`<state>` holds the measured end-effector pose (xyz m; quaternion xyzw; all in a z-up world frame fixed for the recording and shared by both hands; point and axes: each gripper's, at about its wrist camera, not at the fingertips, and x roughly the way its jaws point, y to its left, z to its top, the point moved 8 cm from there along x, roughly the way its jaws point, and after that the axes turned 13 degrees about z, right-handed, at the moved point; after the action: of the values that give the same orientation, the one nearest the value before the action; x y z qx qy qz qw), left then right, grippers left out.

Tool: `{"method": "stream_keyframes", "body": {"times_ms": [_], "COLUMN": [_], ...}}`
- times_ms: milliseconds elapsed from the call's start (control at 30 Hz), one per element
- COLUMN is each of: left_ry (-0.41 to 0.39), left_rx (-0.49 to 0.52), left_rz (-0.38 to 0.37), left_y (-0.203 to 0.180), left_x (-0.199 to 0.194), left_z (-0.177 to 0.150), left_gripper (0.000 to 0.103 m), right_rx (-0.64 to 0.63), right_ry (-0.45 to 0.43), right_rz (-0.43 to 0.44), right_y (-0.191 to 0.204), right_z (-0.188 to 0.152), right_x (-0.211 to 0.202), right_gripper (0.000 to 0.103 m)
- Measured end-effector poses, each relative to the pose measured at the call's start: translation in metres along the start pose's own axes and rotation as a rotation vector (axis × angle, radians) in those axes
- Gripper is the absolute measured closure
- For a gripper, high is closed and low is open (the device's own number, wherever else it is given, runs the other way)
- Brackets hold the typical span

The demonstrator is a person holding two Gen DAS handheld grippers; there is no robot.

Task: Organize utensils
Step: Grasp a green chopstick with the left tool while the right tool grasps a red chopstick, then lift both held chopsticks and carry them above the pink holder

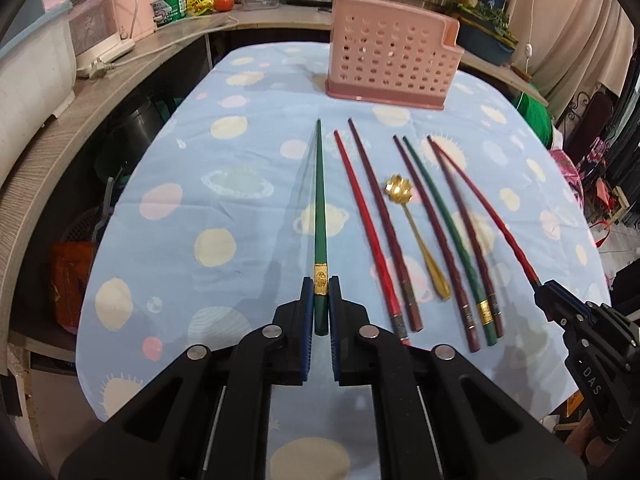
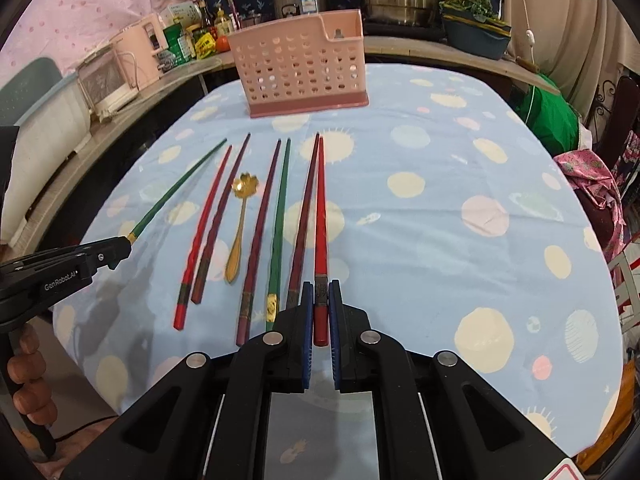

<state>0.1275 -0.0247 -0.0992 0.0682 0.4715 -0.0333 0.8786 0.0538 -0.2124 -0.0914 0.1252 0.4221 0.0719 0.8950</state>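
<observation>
Chopsticks: two gripped, five lying on cloth [image 1: 224,208]; one spoon [image 1: 416,236]; one caddy [image 1: 392,60].

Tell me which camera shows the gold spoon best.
The right wrist view: the gold spoon lies sharp and whole, flower-shaped bowl toward the pink basket. The left wrist view also shows it whole, slightly blurred.

Black tool [image 1: 321,292], blue pads [image 1: 307,300], silver rivets.

I read two markings. "GenRobot.AI" stands in white on the black body of the left gripper [image 2: 120,246], well left of the pink utensil basket [image 2: 304,72]. "DAS" stands on the right gripper [image 1: 546,294]. Bottle and packet labels behind the basket are illegible.
</observation>
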Motion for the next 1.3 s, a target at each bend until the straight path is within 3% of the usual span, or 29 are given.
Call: {"method": "stream_keyframes", "body": {"times_ms": [367,833,1300], "left_ry": [-0.123,-0.267,-0.403], "left_rx": [-0.065,-0.123,-0.159], "left_rz": [-0.044,-0.02,-0.117], "left_y": [0.011,0.026,0.015], "left_x": [-0.055,-0.093,-0.131], "left_z": [0.052,0.132,0.242], "left_gripper": [0.096,0.096,0.096], "right_rx": [0.012,0.03,0.074], "right_ry": [-0.171,-0.328,-0.492], "right_rz": [0.034,0.073,0.181], "right_y": [0.002,-0.006,-0.014], "right_z": [0.06,0.136,0.242], "right_x": [-0.055,-0.094,-0.113], "right_gripper": [0.096,0.096,0.096]}}
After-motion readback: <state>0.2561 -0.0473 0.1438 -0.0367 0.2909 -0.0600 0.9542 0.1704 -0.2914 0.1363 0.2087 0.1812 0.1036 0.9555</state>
